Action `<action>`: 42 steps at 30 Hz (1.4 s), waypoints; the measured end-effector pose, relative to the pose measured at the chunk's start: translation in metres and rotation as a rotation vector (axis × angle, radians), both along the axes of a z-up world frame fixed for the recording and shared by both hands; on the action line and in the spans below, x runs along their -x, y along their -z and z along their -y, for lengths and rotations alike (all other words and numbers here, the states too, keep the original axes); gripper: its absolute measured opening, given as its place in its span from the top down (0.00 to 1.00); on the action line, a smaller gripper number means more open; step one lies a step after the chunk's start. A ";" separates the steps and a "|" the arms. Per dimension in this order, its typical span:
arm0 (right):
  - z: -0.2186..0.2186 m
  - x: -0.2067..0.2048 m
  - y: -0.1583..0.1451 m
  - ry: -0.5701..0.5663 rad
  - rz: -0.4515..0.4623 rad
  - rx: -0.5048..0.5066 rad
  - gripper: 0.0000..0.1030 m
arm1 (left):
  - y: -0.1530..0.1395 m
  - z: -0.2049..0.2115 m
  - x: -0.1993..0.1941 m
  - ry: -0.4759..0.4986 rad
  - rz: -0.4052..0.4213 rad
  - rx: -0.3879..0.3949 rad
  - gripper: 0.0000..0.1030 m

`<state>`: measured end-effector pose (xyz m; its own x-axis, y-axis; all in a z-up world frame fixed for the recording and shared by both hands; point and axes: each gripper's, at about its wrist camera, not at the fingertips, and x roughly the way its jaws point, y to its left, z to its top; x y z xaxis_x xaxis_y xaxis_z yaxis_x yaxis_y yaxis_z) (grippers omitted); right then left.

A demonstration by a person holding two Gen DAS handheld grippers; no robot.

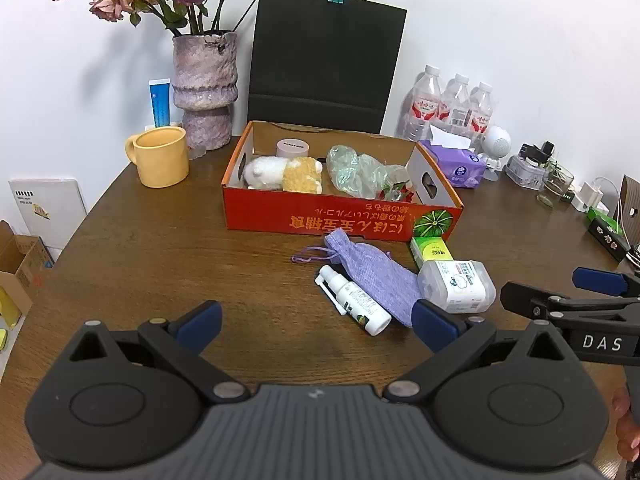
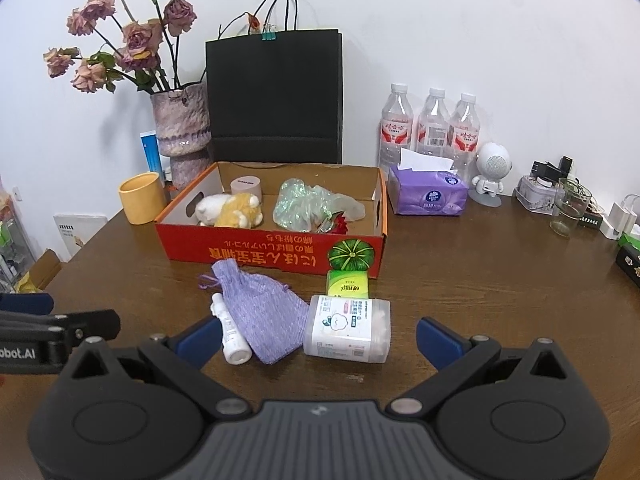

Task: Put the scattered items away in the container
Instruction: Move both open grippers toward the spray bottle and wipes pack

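A red cardboard box (image 1: 320, 220) (image 2: 256, 254) stands mid-table and holds a plush toy (image 1: 284, 174), a small round tin (image 1: 293, 147) and a crumpled plastic bag (image 1: 360, 172). In front of it lie a purple knit pouch (image 1: 376, 276) (image 2: 264, 312), a white spray bottle (image 1: 356, 300) (image 2: 230, 336), a clear wipes tub (image 1: 456, 286) (image 2: 348, 330) and a green packet (image 1: 430, 250) (image 2: 348, 284). My left gripper (image 1: 316, 322) is open and empty, just short of the spray bottle. My right gripper (image 2: 320, 338) is open and empty, just short of the tub.
A yellow mug (image 1: 160, 156), a vase of dried roses (image 1: 204, 88), a black paper bag (image 1: 324, 64), water bottles (image 2: 432, 128), a purple tissue pack (image 2: 428, 194), a white speaker figure (image 2: 490, 176) and a glass (image 2: 568, 208) line the back of the brown table (image 1: 160, 264).
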<state>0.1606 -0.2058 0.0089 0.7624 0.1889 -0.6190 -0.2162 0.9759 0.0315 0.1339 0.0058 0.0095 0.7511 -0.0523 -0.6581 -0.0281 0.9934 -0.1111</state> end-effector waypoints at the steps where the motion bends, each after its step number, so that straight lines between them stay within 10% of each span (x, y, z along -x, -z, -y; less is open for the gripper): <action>1: 0.000 0.000 0.000 0.000 0.000 0.001 0.00 | 0.001 0.000 0.000 0.001 -0.001 0.002 0.00; 42: 0.022 -0.046 0.080 0.057 -0.012 -0.053 0.00 | 0.072 0.009 -0.063 -0.065 -0.088 0.064 0.00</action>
<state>0.2066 -0.2281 -0.0711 0.7653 0.1783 -0.6185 -0.1595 0.9834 0.0861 0.1968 -0.0030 -0.0630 0.6941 -0.0492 -0.7182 -0.1050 0.9801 -0.1686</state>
